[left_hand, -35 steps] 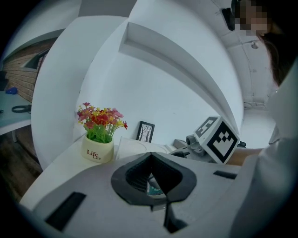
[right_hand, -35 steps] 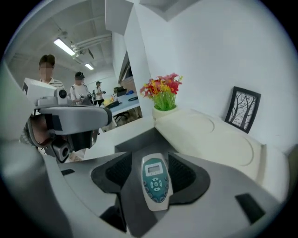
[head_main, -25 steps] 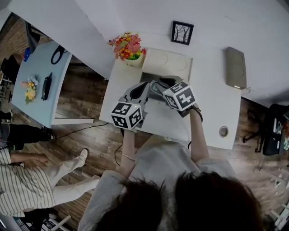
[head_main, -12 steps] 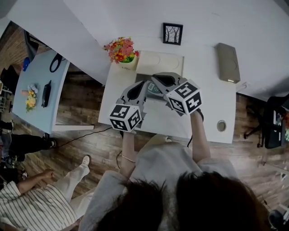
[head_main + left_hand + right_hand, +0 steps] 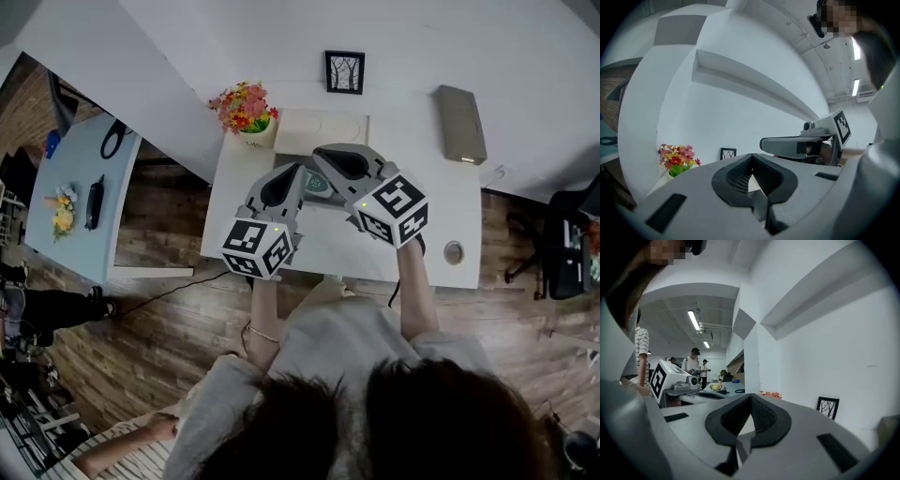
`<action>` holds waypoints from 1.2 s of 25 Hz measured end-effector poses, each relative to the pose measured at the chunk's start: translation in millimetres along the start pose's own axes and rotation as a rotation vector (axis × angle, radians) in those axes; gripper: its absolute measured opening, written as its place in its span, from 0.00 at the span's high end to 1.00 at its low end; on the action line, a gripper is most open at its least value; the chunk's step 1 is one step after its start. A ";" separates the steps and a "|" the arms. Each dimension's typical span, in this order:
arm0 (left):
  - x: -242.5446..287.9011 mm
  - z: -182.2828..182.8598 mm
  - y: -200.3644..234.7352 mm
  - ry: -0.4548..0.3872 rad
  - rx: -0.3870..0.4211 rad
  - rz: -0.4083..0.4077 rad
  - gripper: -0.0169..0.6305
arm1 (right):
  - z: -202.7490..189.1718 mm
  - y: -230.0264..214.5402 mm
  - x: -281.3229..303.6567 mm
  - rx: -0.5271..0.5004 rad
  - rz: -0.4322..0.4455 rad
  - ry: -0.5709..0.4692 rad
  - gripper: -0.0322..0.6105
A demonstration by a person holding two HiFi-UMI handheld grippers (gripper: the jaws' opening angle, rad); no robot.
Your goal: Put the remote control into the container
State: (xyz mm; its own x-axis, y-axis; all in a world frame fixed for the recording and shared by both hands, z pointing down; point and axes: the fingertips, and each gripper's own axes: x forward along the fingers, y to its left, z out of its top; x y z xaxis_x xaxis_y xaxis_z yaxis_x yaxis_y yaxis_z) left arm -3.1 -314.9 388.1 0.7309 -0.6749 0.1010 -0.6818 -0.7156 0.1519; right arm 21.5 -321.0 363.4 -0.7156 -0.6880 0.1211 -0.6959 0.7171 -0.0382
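In the head view both grippers hang above the white table (image 5: 441, 216). My left gripper (image 5: 292, 170) and right gripper (image 5: 324, 153) are both shut with nothing between their fingers. Between and beneath them a small piece of a dark container (image 5: 317, 184) shows; most of it is hidden, and I cannot make out the remote control. In the left gripper view the left gripper (image 5: 751, 155) points level at the white wall, with the right gripper (image 5: 764, 143) beside it. In the right gripper view the right gripper (image 5: 750, 395) is shut too, and the left gripper (image 5: 677, 384) shows at the left.
A flower pot (image 5: 243, 109) stands at the table's far left corner, a beige lid (image 5: 323, 130) beside it, a small framed picture (image 5: 345, 72) against the wall, and a grey box (image 5: 459, 123) at the far right. A light-blue side table (image 5: 70, 206) with dark items stands at the left.
Both grippers have risen towards the camera and away from the container. The person in the striped shirt at the lower left has moved almost out of view.
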 end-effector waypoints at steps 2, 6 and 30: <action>-2.7 8.2 -7.0 -0.018 0.015 -0.007 0.97 | 1.6 1.6 -7.2 -0.018 -0.010 -0.006 0.95; -8.0 16.7 -20.8 -0.036 0.038 -0.018 0.97 | 5.5 7.2 -20.9 -0.042 -0.018 -0.023 0.95; -41.0 32.2 -72.3 -0.082 0.099 -0.032 0.97 | 30.4 43.9 -72.7 -0.116 0.017 -0.089 0.95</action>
State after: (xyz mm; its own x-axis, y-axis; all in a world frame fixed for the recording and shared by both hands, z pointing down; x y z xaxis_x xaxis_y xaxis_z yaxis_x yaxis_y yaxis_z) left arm 15.2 -241.3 341.4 0.7504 -0.6608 0.0158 -0.6605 -0.7487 0.0559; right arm 41.1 -242.9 322.7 -0.7332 -0.6792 0.0330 -0.6757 0.7332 0.0762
